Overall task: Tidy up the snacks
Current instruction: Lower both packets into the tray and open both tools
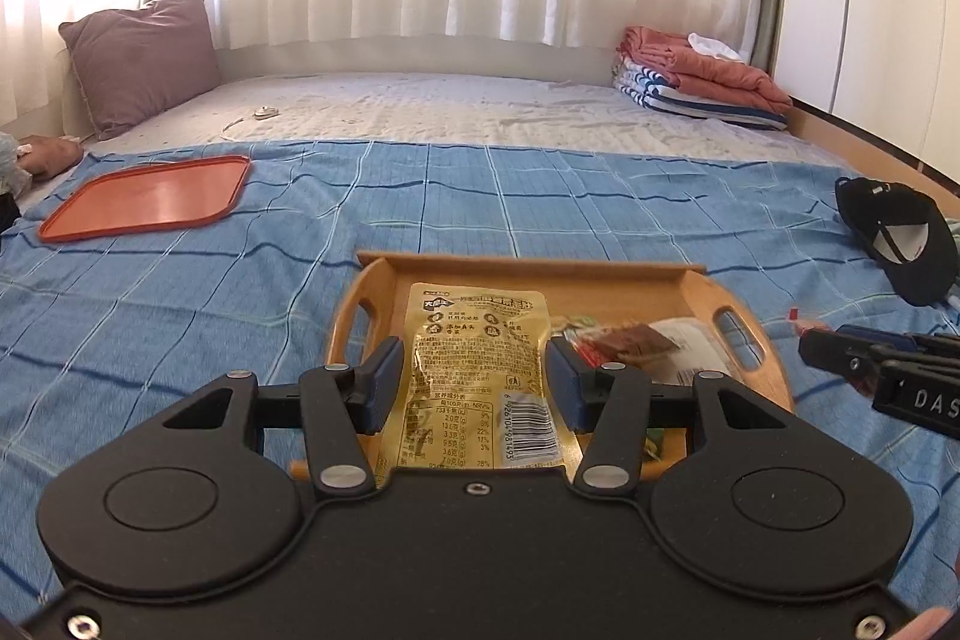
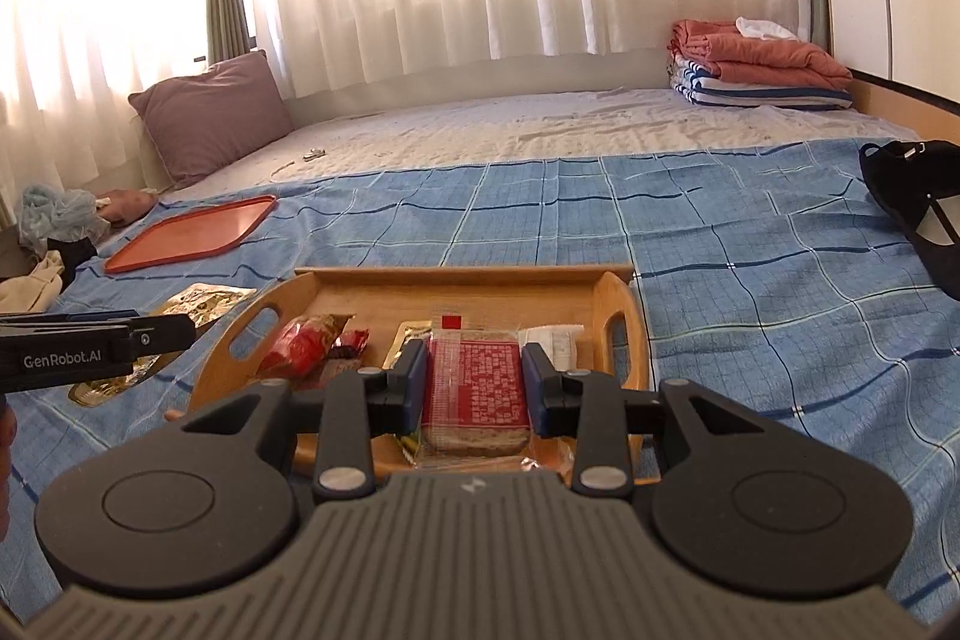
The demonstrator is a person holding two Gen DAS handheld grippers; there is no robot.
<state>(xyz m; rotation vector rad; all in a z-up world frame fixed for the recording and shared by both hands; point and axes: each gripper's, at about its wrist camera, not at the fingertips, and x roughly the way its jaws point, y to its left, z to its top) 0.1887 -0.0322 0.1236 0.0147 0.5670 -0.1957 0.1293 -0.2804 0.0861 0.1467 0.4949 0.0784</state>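
Note:
In the left wrist view my left gripper (image 1: 474, 349) is shut on a gold snack packet (image 1: 474, 382), which hangs above the wooden tray (image 1: 528, 263). A red and brown packet (image 1: 630, 340) and a white one lie in that tray. My right gripper (image 2: 474, 352) is shut on a clear packet with a red label (image 2: 477, 388), held over the same wooden tray (image 2: 462, 274). Red snack packets (image 2: 306, 340) rest in the tray's left half. The left gripper (image 2: 180, 331) shows at the left edge with the gold packet (image 2: 204, 301) in it.
A flat orange tray (image 1: 150, 196) lies on the blue checked cloth (image 1: 540, 196) at the far left. At the right edge sits a black cap (image 1: 900, 238). A mauve pillow (image 1: 144, 58) and folded blankets (image 1: 702, 82) sit at the back of the bed.

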